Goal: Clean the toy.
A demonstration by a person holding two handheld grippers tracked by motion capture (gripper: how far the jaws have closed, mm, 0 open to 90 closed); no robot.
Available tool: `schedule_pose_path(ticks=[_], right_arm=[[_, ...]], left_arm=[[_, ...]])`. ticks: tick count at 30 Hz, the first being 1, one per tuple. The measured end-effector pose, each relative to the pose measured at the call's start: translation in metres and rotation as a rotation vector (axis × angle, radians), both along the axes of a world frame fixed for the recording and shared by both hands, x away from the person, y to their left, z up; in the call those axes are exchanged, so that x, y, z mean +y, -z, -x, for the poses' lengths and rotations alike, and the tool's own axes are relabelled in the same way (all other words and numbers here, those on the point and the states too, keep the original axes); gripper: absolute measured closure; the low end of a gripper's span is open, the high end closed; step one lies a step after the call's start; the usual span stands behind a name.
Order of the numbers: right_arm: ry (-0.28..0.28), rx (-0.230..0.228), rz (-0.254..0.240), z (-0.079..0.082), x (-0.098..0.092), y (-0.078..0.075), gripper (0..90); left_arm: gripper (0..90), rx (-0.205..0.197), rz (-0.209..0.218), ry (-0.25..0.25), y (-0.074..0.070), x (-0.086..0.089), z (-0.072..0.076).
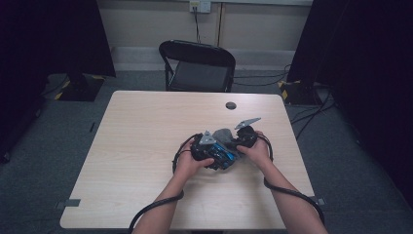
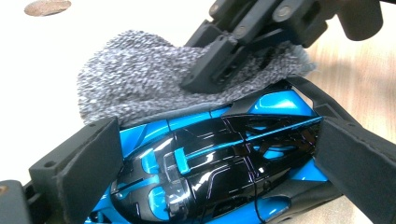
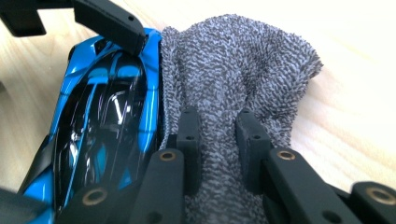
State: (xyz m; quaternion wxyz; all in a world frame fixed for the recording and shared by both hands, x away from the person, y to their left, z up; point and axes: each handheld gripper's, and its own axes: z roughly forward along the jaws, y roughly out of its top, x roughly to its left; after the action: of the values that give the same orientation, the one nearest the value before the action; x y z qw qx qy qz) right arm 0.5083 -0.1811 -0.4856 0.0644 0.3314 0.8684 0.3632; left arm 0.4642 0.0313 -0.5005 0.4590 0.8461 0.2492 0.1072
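Note:
A glossy blue and black toy car (image 2: 215, 158) lies between the wide pads of my left gripper (image 2: 219, 154), which is shut on its two sides. A grey knitted cloth (image 3: 238, 60) rests against the car's side (image 3: 107, 116). My right gripper (image 3: 217, 140) is shut on a bunched fold of that cloth. In the high view both hands meet at the table's middle right, with the left gripper (image 1: 216, 152) on the car (image 1: 225, 157) and the right gripper (image 1: 233, 139) pressing the cloth (image 1: 223, 133) just behind it. The right gripper's fingers (image 2: 210, 65) push the cloth (image 2: 135, 79) onto the car's edge.
The light wooden table (image 1: 146, 126) has a round cable hole (image 1: 231, 105) at its far side. A black folding chair (image 1: 197, 66) stands beyond the far edge. Dark curtains hang at both sides, and cables lie on the floor at the right.

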Motion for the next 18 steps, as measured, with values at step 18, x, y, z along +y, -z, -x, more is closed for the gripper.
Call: schedule_pose_path(ticks=[18], right_arm=[[0.017,0.001,-0.003,0.027,-0.034,0.0,74.6]], left_arm=[[0.9,0.002,-0.01,0.001,-0.001,-0.001,0.0]])
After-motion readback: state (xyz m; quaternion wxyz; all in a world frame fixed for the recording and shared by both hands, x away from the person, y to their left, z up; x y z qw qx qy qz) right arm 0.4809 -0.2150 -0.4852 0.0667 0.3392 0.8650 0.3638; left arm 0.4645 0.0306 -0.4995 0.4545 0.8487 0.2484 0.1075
